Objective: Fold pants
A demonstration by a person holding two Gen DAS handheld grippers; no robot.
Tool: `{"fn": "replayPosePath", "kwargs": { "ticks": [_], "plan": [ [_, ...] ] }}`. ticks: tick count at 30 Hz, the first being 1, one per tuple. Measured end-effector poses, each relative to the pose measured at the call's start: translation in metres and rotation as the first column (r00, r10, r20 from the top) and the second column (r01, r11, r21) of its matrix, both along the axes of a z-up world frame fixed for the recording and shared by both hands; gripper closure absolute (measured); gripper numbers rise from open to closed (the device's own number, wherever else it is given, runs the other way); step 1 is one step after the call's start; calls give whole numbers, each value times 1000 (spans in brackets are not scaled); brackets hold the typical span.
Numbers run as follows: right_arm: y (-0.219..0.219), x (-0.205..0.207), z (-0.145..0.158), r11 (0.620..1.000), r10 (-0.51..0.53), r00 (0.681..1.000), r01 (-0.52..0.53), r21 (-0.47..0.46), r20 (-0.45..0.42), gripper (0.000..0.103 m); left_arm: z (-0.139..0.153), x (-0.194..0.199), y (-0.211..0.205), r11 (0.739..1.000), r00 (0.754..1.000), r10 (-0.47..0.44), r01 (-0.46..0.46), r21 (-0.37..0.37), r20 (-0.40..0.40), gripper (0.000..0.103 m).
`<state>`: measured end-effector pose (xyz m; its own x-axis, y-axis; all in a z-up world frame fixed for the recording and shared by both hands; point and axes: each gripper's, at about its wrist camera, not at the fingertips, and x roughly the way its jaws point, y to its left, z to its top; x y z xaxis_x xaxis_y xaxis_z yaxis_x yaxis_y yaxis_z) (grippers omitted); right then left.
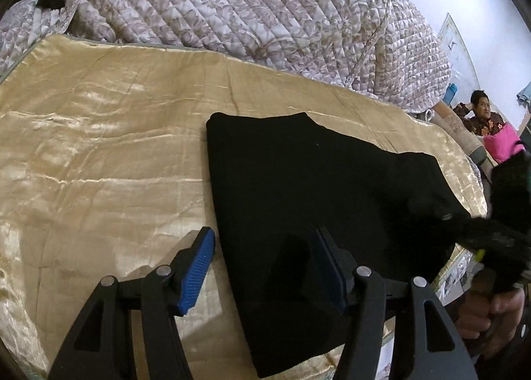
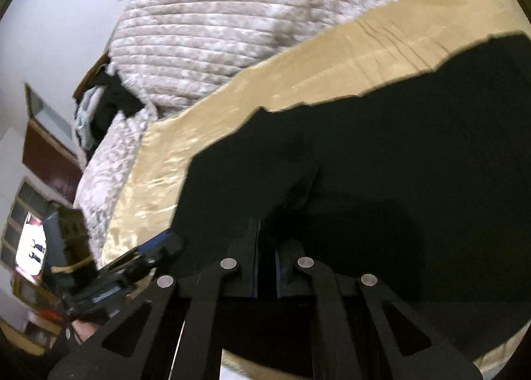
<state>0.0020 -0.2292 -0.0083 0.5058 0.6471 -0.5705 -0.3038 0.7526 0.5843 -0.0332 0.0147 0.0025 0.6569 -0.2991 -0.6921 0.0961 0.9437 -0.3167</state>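
Left gripper (image 1: 265, 267): jaws spread wide, holding nothing. It hovers low over the near-left edge of the pants (image 1: 318, 214); the blue ribbed pad (image 1: 195, 270) sits over bare sheet and the other finger over black cloth.

Right gripper (image 2: 265, 267): jaws nearly together, narrow gap. Black cloth lies right at the tips and seems bunched there, so probably pinched on the pants (image 2: 365, 181), but black on black, so I can't confirm.

Pants lie on the gold sheet (image 1: 99, 134), already doubled into a compact block, roughly a trapezoid. Far edge is straight with a rounded corner; the right end steps down to a second, lower layer.

Step in hand, as I read it: the next fold or a squaring-up.
- Left: straddle the edge and close on all layers, not just the top one.
- Lift both ends evenly and keep the cloth taut between the grippers.
- Lay the edge onto the matching edge, let go only once it lies flat.
- Risk: the satin looks slick, so the stack may slide if dragged. Lift, don't drag.

Materials:
- Pants: matte black, thick-looking, soft, few visible creases.
- Sheet: glossy, wrinkled satin.
- Quilted floral comforter (image 1: 265, 8): heaped behind the sheet, puffy, stitched in rows.
- Seated person (image 1: 481, 114) at far right, well apart from the work.
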Motion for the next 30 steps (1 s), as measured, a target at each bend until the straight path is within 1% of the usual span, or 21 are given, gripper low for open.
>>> {"fn": "replayPosePath", "kwargs": {
  "ticks": [1,2,3,4,5,6,7,8,10,15,18,19,20,22,23,24,26,28,29,30],
  "plan": [
    [1,-10,11,1000,8,998,-8,6,58,97,0,-1,1,1000,1000,-1,1,-2,1,39],
    [0,-13,17,1000,6,997,-7,10,79,97,0,-2,1,1000,1000,-2,2,-2,2,39],
    [-2,-15,17,1000,-9,997,9,-7,77,97,0,-1,1,1000,1000,-2,2,1,3,39],
    [-4,-13,13,999,-25,998,26,-23,57,97,0,-2,0,1000,1000,-3,3,3,3,39],
    [-11,-9,-1,997,-65,998,64,-48,-5,97,0,-2,1,1000,1000,-3,3,6,4,39],
    [-16,-9,-12,995,-86,995,84,-51,-54,97,1,-3,1,1000,1000,-2,2,7,6,39],
    [-20,-12,-15,996,-88,995,88,-12,-56,97,1,-3,2,1000,1000,0,0,9,8,39],
    [-22,-15,-12,996,-92,995,91,-13,-48,96,1,-3,2,1000,1000,3,-3,12,10,39],
    [-22,-20,-5,994,-95,995,95,-51,-5,96,3,-3,4,1000,1000,15,-16,15,16,39],
    [-29,-23,-9,995,-101,994,100,-24,-45,94,12,-4,5,1000,998,23,-23,0,57,39],
    [-27,-21,-7,995,-94,994,92,-47,-49,94,14,-1,3,1000,998,21,-22,1,65,39],
    [-28,-21,-3,990,-122,992,119,-81,-34,94,15,2,2,1000,998,22,-22,5,64,39],
    [-29,-20,3,977,-166,986,165,-133,0,94,16,5,-1,1000,998,20,-21,12,64,39],
    [-30,-18,15,956,-211,975,220,-193,67,94,19,13,-8,999,998,14,-16,36,67,39],
    [-28,-12,23,957,-199,976,213,-199,88,94,20,18,-12,998,998,10,-14,56,69,39],
    [-26,-8,25,961,-184,979,198,-195,87,94,21,21,-16,997,997,6,-11,72,73,39],
    [-10,11,31,972,-101,991,117,-206,87,94,20,30,-22,995,997,-4,-4,101,78,39],
    [8,31,30,962,-54,995,73,-263,81,93,17,38,-25,993,998,-8,-1,121,70,39],
    [17,44,27,958,-32,998,47,-284,59,93,13,42,-27,991,998,-11,3,134,62,39],
    [19,50,24,958,-24,998,37,-285,50,91,8,44,-27,988,999,-8,0,152,49,39]
  ]
}}
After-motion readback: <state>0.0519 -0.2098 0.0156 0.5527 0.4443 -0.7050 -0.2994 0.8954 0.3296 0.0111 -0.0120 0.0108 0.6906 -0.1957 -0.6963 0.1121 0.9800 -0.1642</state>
